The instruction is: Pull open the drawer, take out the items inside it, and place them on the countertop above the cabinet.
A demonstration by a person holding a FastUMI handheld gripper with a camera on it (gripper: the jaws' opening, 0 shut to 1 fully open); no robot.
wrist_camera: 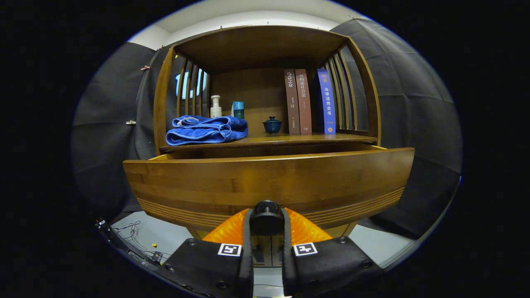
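A wooden drawer (pixel 269 178) stands pulled out from the cabinet, its front panel close ahead of me. My gripper (pixel 266 219) is shut on the drawer's round dark knob (pixel 266 211), one finger pressing on each side. From this low angle the drawer's inside is hidden behind the front panel. The countertop (pixel 285 138) lies just above and behind the drawer. On it rest a folded blue towel (pixel 207 130), a white pump bottle (pixel 215 106), a teal cup (pixel 238 109), a small dark blue lidded bowl (pixel 272 124) and three upright books (pixel 310 101).
Slatted wooden side walls (pixel 190 89) and a wooden top board (pixel 261 45) enclose the countertop space. Below the drawer lies a pale floor (pixel 165 236) with loose wires (pixel 132 229) at its left.
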